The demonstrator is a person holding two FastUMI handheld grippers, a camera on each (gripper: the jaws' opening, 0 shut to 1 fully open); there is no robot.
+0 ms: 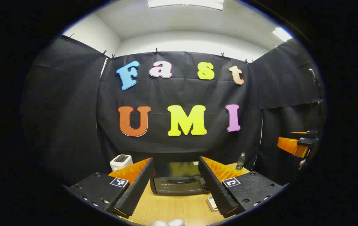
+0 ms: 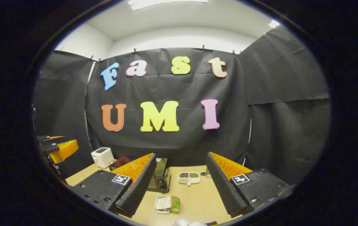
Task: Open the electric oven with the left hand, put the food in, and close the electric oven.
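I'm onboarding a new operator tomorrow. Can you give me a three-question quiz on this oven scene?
1. True or false: the electric oven door is closed.
2. What stands at the back left of the table? A) toaster B) kettle C) blender
3. Fill in: both the left gripper and the right gripper are ____ and hold nothing.

Key: 1 true. 2 A, the white toaster. 3 open.

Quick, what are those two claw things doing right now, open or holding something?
Left gripper: open, holding nothing, aimed at the oven.
Right gripper: open, holding nothing, above the sandwich.
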